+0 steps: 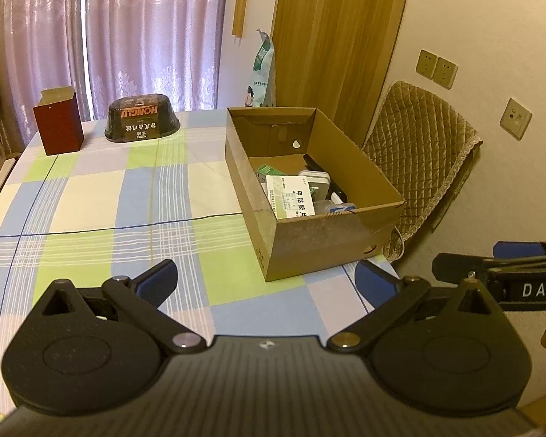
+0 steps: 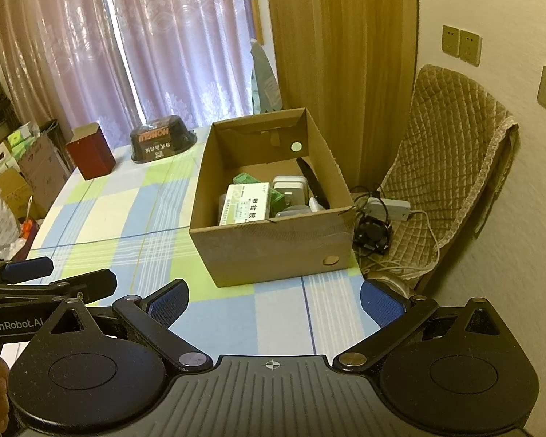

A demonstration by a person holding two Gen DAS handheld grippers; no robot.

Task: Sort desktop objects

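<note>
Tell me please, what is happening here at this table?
A person holds a hand-held gripper in each hand above a checked tablecloth. The left hand-held gripper and the right hand-held gripper are both open and hold nothing. Ahead, an open cardboard box already holds small items, among them a white and green medicine box. A dark red box and a black bowl-shaped package stand at the far end, untouched.

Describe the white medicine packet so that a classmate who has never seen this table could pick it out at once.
Find the open cardboard box on the checked tablecloth, near the quilted chair. Inside, against the near wall, lies the white medicine packet. It alone is a flat white carton with large black Chinese characters and pale green print.
</note>
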